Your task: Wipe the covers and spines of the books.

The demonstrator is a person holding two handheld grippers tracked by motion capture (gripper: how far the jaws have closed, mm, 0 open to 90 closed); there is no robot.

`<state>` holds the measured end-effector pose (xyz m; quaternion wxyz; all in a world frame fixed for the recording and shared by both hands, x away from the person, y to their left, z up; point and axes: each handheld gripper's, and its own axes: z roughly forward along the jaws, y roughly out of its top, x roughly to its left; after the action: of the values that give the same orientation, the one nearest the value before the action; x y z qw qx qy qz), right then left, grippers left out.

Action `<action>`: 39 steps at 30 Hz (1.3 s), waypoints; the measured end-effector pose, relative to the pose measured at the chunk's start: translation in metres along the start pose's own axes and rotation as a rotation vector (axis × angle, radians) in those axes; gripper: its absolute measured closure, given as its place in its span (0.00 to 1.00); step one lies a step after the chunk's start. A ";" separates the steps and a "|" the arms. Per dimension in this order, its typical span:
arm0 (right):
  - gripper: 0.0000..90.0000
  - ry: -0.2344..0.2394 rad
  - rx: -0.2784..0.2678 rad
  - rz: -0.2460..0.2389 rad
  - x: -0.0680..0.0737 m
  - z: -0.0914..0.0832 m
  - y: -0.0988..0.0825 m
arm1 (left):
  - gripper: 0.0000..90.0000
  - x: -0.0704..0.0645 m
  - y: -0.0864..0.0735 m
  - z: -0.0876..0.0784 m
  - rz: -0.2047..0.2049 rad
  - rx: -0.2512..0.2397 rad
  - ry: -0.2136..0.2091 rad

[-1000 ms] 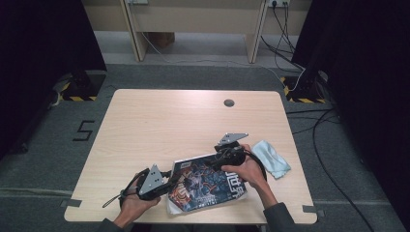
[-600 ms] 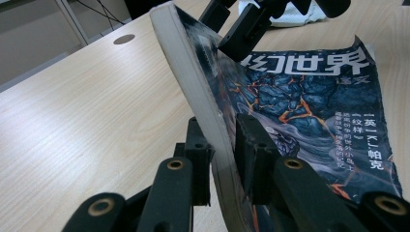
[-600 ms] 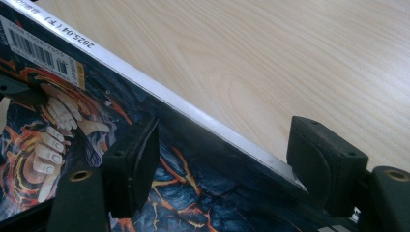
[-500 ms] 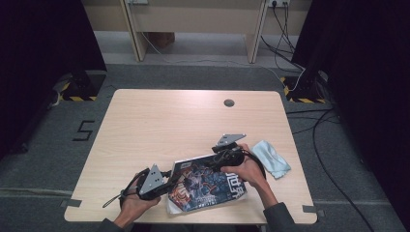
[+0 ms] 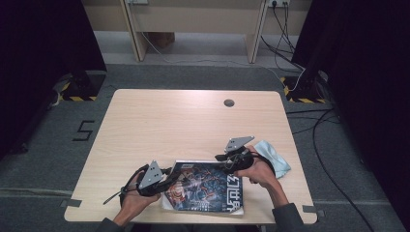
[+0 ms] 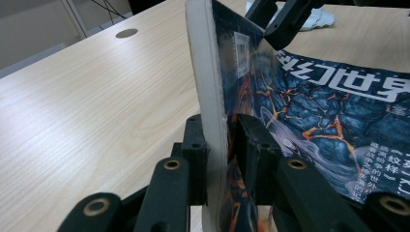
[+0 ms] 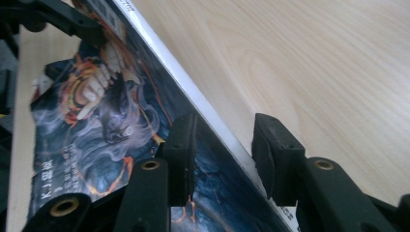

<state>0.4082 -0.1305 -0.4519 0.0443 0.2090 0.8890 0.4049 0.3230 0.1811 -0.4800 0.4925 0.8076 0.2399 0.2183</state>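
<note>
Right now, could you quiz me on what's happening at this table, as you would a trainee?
1. True or false: the left tool is clamped on the dark blue paperback book with orange cracks.
2. In the high view, what lies right of the right tool? A a pale blue cloth; B a red cup; C a steel spoon.
3. Fill in: the book lies on the light wooden ____.
Key: 1 true. 2 A. 3 table. The right tool's jaws have just been closing, with the book's edge between them, not yet gripped.
</note>
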 end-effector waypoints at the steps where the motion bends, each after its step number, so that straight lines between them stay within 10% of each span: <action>1: 0.69 0.025 -0.002 -0.002 -0.001 0.000 -0.001 | 0.82 0.000 0.000 0.001 0.003 -0.006 -0.009; 17: 0.80 0.166 0.065 -0.107 0.020 0.020 0.009 | 0.79 -0.003 0.006 0.006 0.033 -0.029 -0.043; 39: 0.78 0.121 0.148 -0.101 0.026 0.023 0.018 | 0.77 -0.001 0.003 0.008 0.004 -0.015 -0.033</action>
<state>0.3961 -0.0933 -0.4515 -0.0045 0.1418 0.9269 0.3474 0.3271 0.1736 -0.4803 0.5021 0.8078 0.2285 0.2077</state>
